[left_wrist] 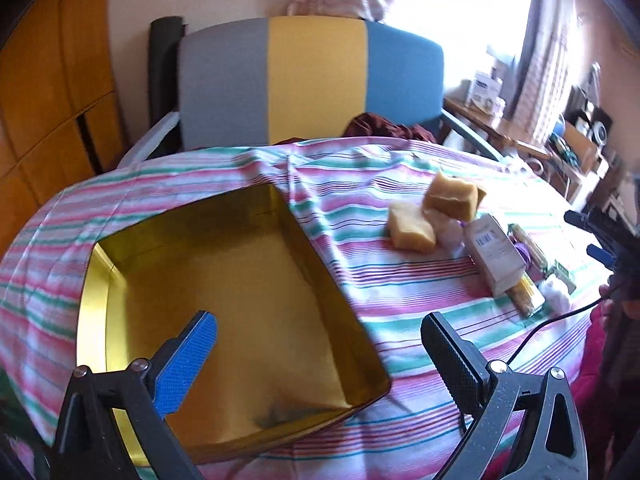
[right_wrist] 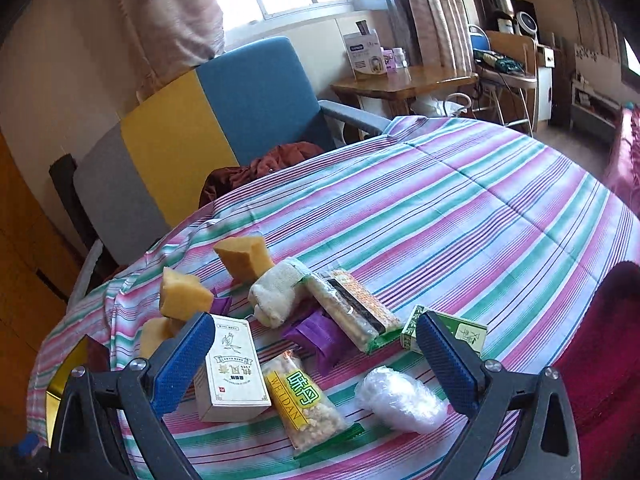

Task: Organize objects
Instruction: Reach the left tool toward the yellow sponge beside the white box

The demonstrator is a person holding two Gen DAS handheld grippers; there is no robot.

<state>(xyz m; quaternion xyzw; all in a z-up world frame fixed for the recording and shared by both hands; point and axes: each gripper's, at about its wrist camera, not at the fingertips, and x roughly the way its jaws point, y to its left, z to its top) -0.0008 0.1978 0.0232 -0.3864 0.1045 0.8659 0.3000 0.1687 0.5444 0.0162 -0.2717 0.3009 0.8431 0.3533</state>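
An empty gold tin box lies on the striped cloth. My left gripper hangs open over its near right corner, holding nothing. To the right lies a pile: yellow sponges, a white carton. In the right wrist view my right gripper stands open just above the pile. Between and below its fingers lie the white carton, a yellow snack packet, a clear wrapped lump, purple pieces, a long snack bar, a rolled white cloth, a green box and sponges.
A grey, yellow and blue armchair stands behind the table with a dark red garment on its seat. A wooden side table with boxes and cluttered shelves are at the back right. Striped cloth spreads right of the pile.
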